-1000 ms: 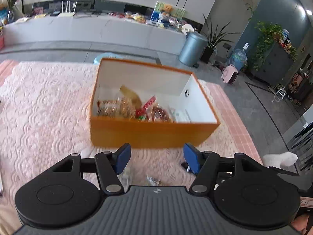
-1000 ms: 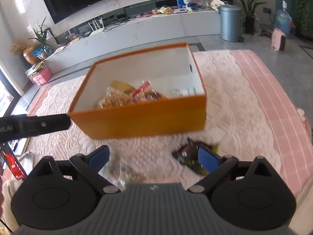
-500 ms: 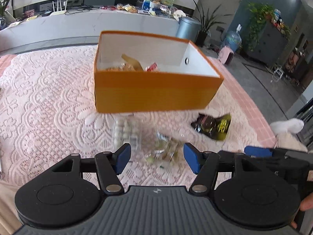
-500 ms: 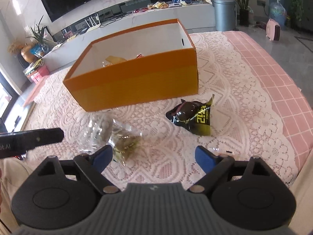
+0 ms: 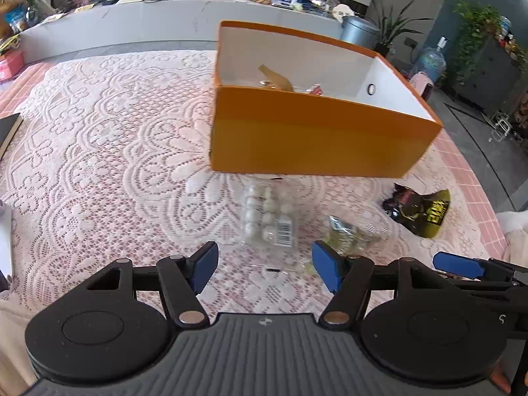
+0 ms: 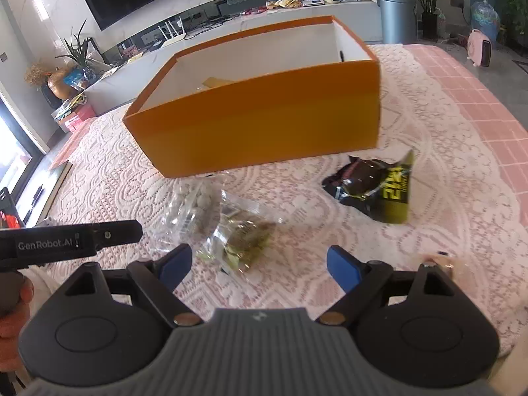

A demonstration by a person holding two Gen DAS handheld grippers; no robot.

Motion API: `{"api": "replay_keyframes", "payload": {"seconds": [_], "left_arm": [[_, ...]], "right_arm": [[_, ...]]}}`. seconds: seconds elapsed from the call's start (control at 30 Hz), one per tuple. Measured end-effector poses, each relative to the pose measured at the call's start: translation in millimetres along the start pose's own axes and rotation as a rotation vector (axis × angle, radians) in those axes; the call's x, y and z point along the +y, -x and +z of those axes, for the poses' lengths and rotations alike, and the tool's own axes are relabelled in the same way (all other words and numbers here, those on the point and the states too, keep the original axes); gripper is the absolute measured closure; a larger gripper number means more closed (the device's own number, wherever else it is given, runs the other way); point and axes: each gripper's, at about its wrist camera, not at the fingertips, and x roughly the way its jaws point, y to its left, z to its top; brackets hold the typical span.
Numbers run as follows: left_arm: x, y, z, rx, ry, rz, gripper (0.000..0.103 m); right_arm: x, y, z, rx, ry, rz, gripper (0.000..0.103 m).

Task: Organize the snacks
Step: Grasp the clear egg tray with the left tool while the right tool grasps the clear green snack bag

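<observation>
My left claw (image 5: 265, 262) and right claw (image 6: 259, 265) hung wide open, empty; the left's jaws had just widened. Some snacks sat in the box (image 5: 307, 138); three packets (image 5: 269, 217) remained on the worktop (image 5: 99, 138).

Worktop (image 5: 109, 138): covered by a pink cloth under a white lace overlay (image 6: 439, 151); pink checked border showing along the right edge.

Lying directly on it:
- Orange box (image 5: 307, 142), open-topped, white inside, some snacks within.
- Clear packet of pale round pieces (image 5: 269, 217), barcode label, just in front of the box.
- Clear packet of greenish snacks (image 6: 241, 241), touching or overlapping the first packet.
- Black-and-yellow packet (image 6: 379, 191), crumpled, near the box's right front corner, apart from the clear packets.
</observation>
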Motion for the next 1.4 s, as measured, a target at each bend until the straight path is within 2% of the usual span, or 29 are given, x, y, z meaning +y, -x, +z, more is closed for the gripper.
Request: {"api": "replay_keyframes", "payload": {"seconds": [0.4,0.47,0.53,0.63,0.83,1.07,1.23,1.3,1.4], "left_arm": [[22.8,-15.3,10.0,-0.019,0.053,0.047,0.026],[23.6,-18.9,10.9,-0.013,0.050,0.043,0.026],[23.7,-24.0,11.8,-0.004,0.047,0.033,0.026],[23.0,-30.1,12.4,-0.002,0.041,0.028,0.026],[21.8,-37.2,14.5,-0.005,0.043,-0.009,0.021],[8.6,-52.8,17.7,0.021,0.032,-0.022,0.016],[-1.5,-69.0,16.7,0.039,0.016,0.015,0.016],[-7.4,-74.3,15.1,0.042,-0.015,0.062,0.016],[-16.3,-80.8,11.4,0.055,-0.071,0.092,0.016]], "right_arm": [[19.7,-55.3,13.4,0.073,-0.037,-0.040,0.019],[21.2,-62.9,14.3,0.080,-0.032,-0.053,0.026],[20.8,-69.5,14.7,0.092,-0.035,-0.059,0.037],[18.3,-76.8,15.0,0.110,-0.048,-0.042,0.046],[20.3,-73.6,14.8,0.112,0.003,-0.033,0.055],[1.5,-63.8,21.9,0.075,0.013,-0.120,0.055],[-13.2,-69.2,20.5,0.085,-0.030,-0.093,0.053],[-13.8,-69.7,19.9,0.082,-0.021,-0.089,0.052],[-15.8,-73.0,18.2,0.095,-0.043,-0.070,0.051]]}}
